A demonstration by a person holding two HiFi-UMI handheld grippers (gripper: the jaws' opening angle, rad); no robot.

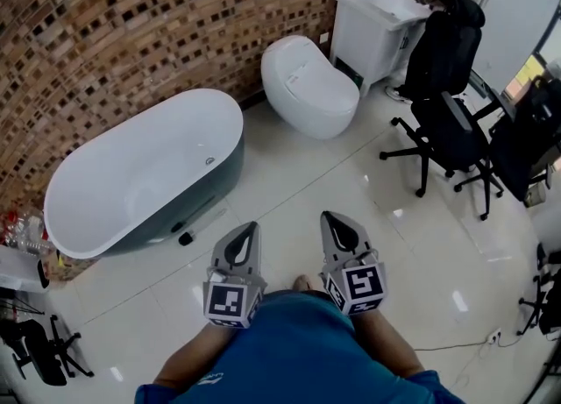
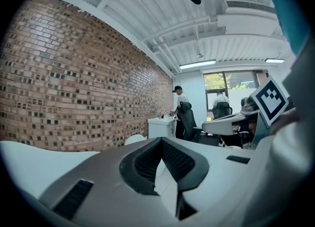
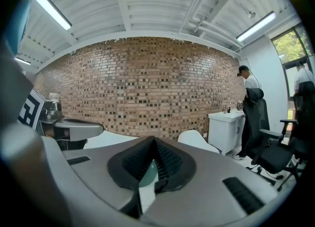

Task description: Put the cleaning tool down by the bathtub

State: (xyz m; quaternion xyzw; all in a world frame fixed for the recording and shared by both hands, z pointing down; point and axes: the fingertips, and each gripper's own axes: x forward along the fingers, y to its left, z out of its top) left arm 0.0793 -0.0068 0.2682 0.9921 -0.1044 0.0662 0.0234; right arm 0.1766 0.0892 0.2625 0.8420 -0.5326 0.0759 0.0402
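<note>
Cleaning tool [image 1: 200, 223] beside bathtub [image 1: 223, 170], left claw [image 1: 252, 226], right claw [image 1: 327, 216] — closed

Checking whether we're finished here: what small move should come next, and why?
Probably just rest: the cleaning tool already lies on the floor beside the bathtub, and the left gripper and right gripper are shut and empty, near the body.

Right tool [image 3: 153, 141] closed, facing brick wall [image 3: 142, 85].

Tool [image 1: 187, 237], prob. brush, on floor by tub [image 1: 131, 174].
</note>
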